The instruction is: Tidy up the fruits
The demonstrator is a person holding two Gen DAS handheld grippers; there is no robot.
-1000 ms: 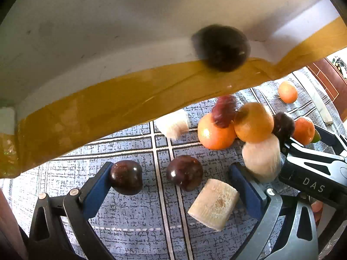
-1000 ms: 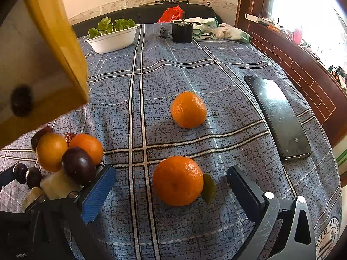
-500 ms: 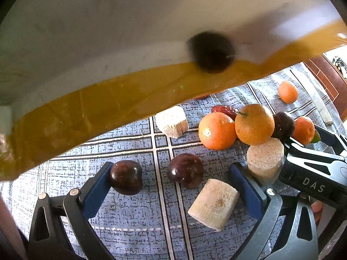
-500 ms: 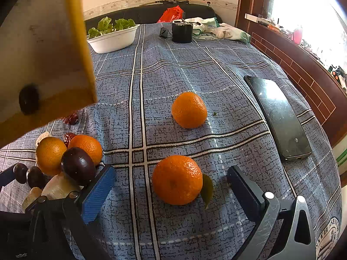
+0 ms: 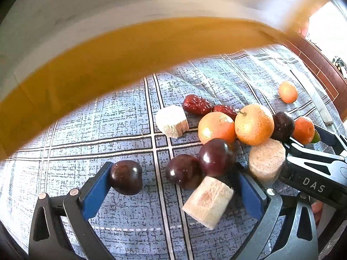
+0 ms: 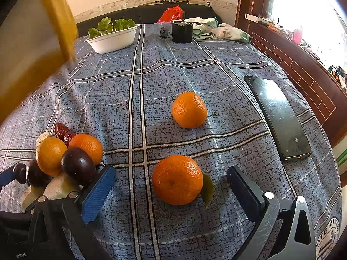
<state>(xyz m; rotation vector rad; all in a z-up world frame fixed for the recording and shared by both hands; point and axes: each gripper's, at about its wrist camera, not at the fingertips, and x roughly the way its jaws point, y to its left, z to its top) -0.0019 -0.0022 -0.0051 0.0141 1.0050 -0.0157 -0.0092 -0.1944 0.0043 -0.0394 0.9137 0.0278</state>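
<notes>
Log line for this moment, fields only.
left gripper: open, low over plums and cane pieces | right gripper: open, around leafed orange | box: tilted above pile

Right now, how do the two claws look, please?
Both look alike. The left claw has black arms, flat blue pads, silver rivets and a grey frame. The right claw has ribbed blue pads; its black body bears white letters "DAS".

home, living or dining room | plaid tablecloth [image 6: 216,78] | bowl of greens [image 6: 112,39] at 11 o'clock | dark sofa [image 6: 138,15] behind, 12 o'clock | phone [image 6: 279,117] at 2 o'clock
</notes>
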